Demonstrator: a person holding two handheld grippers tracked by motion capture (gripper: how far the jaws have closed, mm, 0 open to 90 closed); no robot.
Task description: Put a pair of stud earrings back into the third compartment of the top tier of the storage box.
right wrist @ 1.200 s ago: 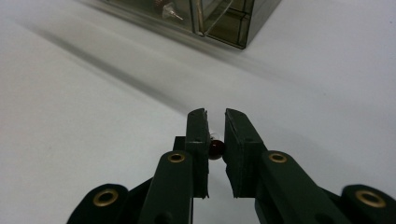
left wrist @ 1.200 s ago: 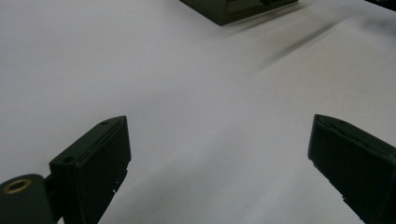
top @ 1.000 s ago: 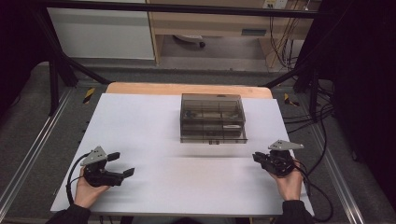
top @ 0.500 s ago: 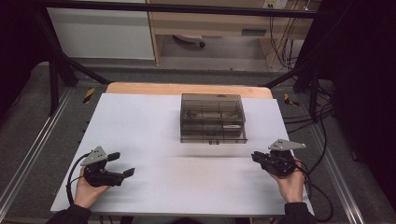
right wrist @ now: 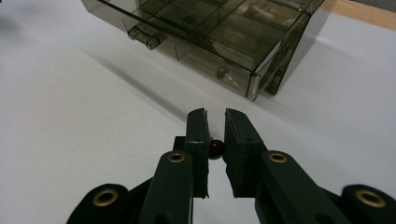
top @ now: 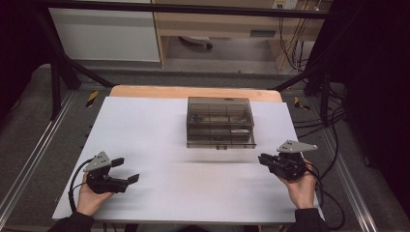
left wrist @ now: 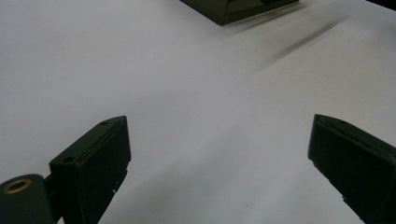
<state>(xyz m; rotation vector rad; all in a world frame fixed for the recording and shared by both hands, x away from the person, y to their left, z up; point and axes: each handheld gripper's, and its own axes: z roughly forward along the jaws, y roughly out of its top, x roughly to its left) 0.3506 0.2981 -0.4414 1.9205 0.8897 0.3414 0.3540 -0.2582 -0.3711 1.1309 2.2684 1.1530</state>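
Right gripper is clamped on one small dark-red bead, pinched low between the pads, lifted off the white table. In the high view the right gripper sits at the near-right of the table, jaws pointing left, toward table centre. One smoky see-through drawer box stands at table centre-back; from the right gripper it lies ahead and to the left, near but apart. Box long axis runs left-right across the table; drawer fronts with knobs face the person. In the right gripper view the box is straight ahead beyond the jaw tips, and a second reddish bead seems to sit in a front drawer; hard to tell through the tinted wall. Left gripper is at near-left, jaws spread wide, nothing between them, well apart from the box; in its own view bare table lies between the pads. Right hand is nearer the box, so likely next: carry bead to a drawer. Count: two grippers, one box, one held bead, maybe one more inside.
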